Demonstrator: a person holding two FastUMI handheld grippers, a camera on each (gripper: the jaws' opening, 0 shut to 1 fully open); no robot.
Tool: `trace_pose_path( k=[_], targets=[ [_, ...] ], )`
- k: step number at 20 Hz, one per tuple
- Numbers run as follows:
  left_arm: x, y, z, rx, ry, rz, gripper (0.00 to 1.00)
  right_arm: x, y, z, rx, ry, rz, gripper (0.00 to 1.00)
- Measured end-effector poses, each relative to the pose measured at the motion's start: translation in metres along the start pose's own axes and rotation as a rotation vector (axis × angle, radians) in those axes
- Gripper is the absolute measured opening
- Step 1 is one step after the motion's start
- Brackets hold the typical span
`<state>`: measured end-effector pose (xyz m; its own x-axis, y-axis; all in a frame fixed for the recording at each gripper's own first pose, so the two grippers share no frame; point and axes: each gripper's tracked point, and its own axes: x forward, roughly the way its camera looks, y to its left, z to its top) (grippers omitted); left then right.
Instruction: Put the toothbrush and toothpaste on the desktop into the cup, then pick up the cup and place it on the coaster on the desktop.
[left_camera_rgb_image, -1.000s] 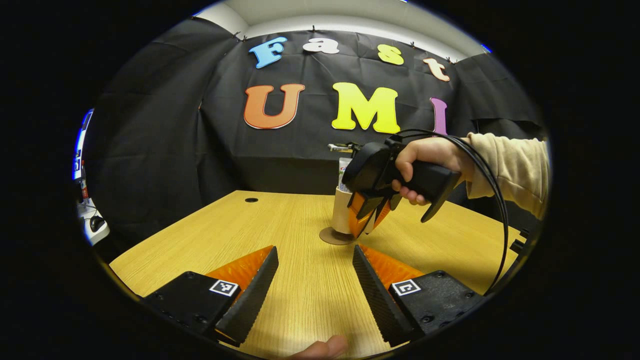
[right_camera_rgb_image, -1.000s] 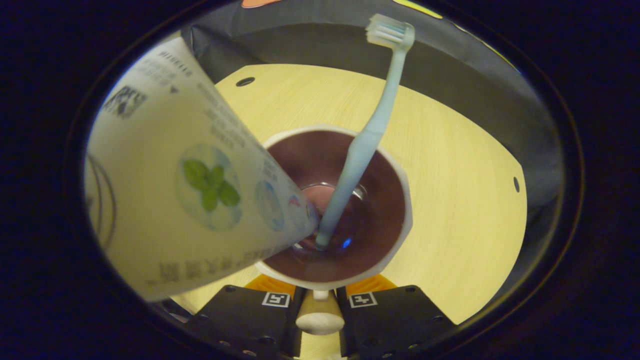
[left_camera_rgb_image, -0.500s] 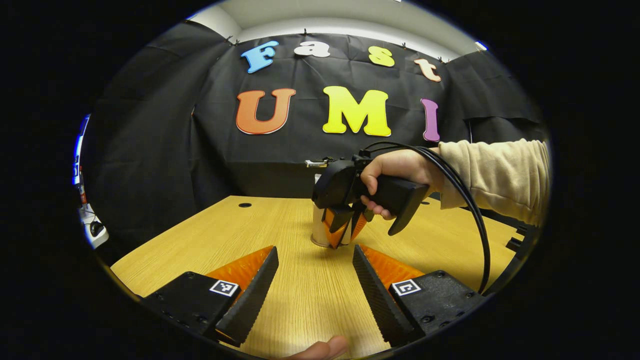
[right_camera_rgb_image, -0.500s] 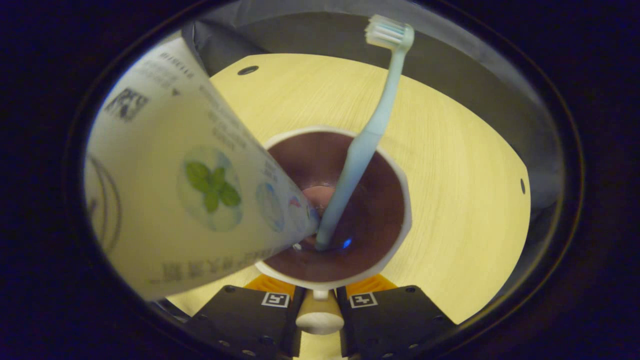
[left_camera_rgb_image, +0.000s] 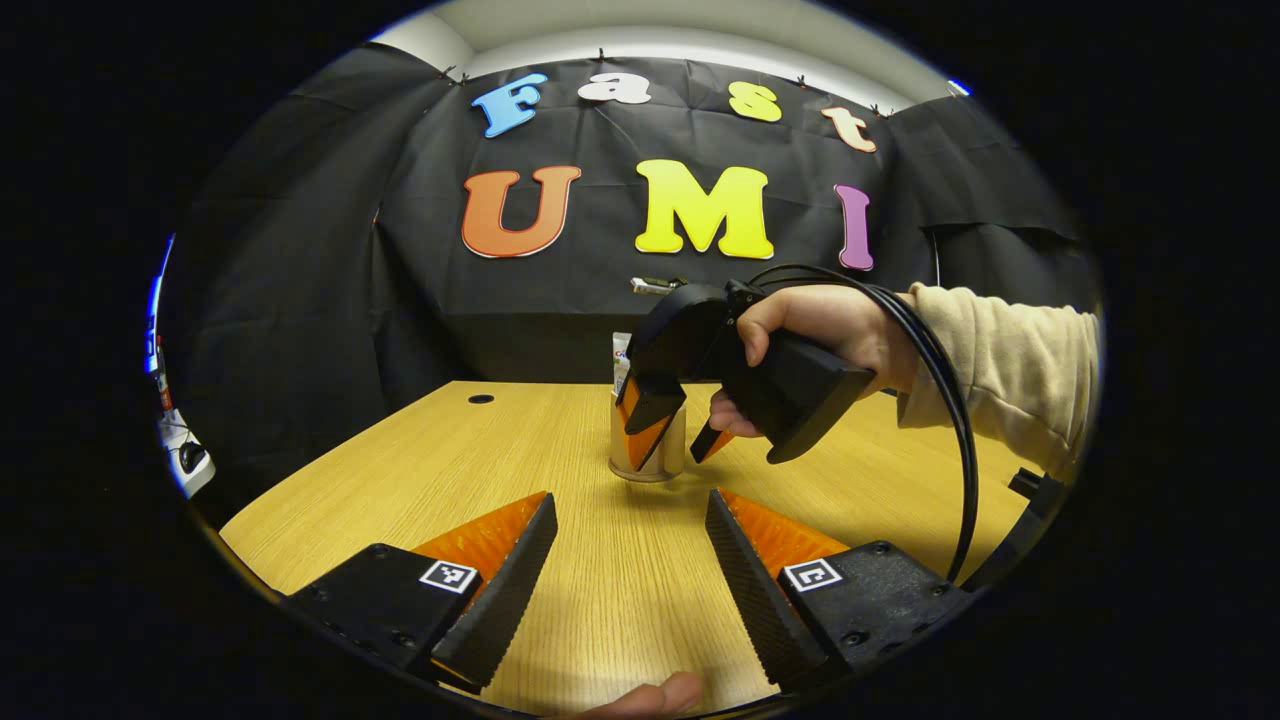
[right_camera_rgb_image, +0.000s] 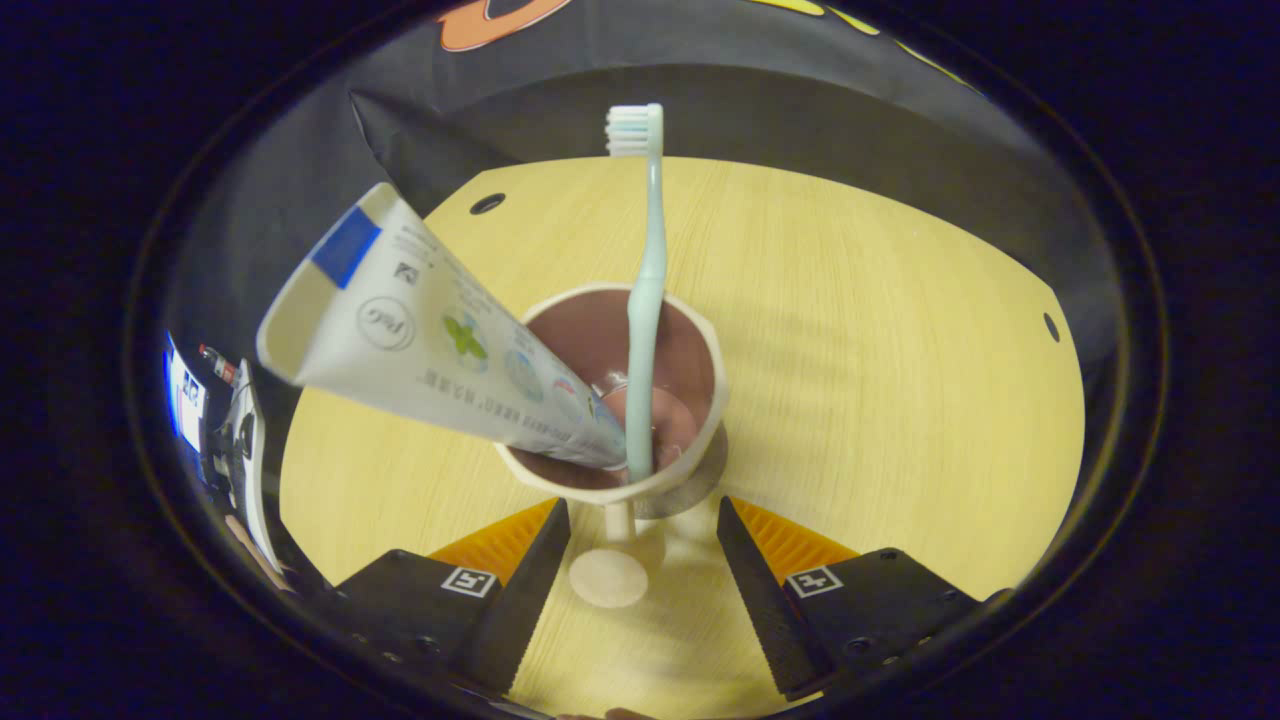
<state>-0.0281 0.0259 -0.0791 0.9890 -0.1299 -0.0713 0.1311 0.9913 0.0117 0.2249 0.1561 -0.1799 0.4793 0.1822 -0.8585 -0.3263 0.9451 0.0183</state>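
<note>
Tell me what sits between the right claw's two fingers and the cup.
In the right gripper view, the cup's knobbed handle pokes into the open right claw's gap, over bare desktop; neither finger touches it.

A light wooden desktop (right_camera_rgb_image: 850, 350) carries the scene. Just ahead of the right gripper's spread jaws, a round coaster (right_camera_rgb_image: 700, 480) lies on it, the cup (right_camera_rgb_image: 610, 480) standing on that coaster.

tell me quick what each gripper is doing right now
Left gripper: open, holding nothing.
Right gripper: open, holding nothing, fingers either side of the cup handle.
</note>
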Motion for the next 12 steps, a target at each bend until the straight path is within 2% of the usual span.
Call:
trace_pose_path(
  k=[3,6,7,10,11,12],
  targets=[
    [0.003,0.001,0.006,0.013,-0.002,0.005,0.95,-0.021,-0.008,-0.005,0.028,-0.083,0.031,0.96],
    [0.009,-0.005,0.017,0.028,-0.007,0.000,0.95,-0.052,-0.018,-0.010,0.075,-0.183,0.078,0.94],
    [0.011,-0.008,0.023,0.021,-0.018,-0.001,0.95,-0.061,-0.022,-0.014,0.086,-0.213,0.084,0.97],
    [0.016,-0.016,0.036,-0.012,-0.039,-0.003,0.95,-0.086,-0.034,-0.034,0.063,-0.285,0.079,0.97],
    [0.015,-0.018,0.039,-0.012,-0.042,0.001,0.95,-0.097,-0.041,-0.041,0.060,-0.309,0.067,1.00],
    [0.014,-0.018,0.043,-0.013,-0.047,0.009,0.95,-0.109,-0.045,-0.047,0.061,-0.332,0.067,0.96]
  ],
)
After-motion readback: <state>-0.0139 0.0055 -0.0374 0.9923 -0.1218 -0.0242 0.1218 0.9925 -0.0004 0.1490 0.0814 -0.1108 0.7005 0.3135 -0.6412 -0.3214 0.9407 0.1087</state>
